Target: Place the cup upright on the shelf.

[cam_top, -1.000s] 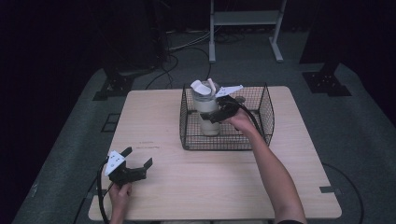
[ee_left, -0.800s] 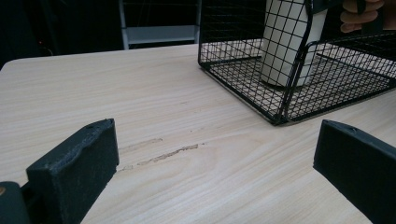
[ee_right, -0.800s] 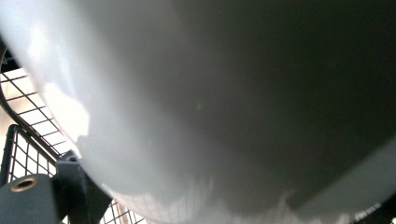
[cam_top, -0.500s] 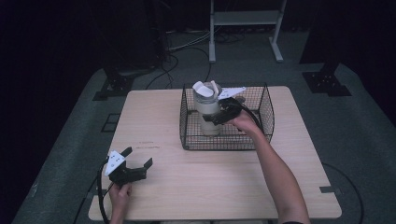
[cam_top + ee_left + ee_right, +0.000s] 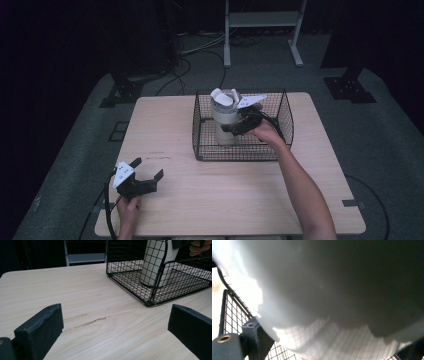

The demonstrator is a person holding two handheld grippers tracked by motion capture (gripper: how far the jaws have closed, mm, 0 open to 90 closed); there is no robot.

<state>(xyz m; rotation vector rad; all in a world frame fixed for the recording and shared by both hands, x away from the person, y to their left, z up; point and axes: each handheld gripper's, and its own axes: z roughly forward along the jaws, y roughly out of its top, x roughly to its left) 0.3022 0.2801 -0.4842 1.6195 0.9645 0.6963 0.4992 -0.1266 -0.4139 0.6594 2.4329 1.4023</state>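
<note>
Keep your right hand-held gripper [image 5: 235, 125] clamped on the white container [image 5: 224, 117] (upright in the wire basket [image 5: 240, 152]); lift straight, clearing the rim. Left hand-held gripper [image 5: 147, 175] rests apart.

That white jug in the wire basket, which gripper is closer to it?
The right gripper: it is clamped on the white jug inside the wire basket. The left gripper sits open near the table's front-left corner.

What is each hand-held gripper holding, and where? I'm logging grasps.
Right hand-held gripper clamps the white bottle mid-body inside the wire basket; left hand-held gripper holds nothing.
</note>
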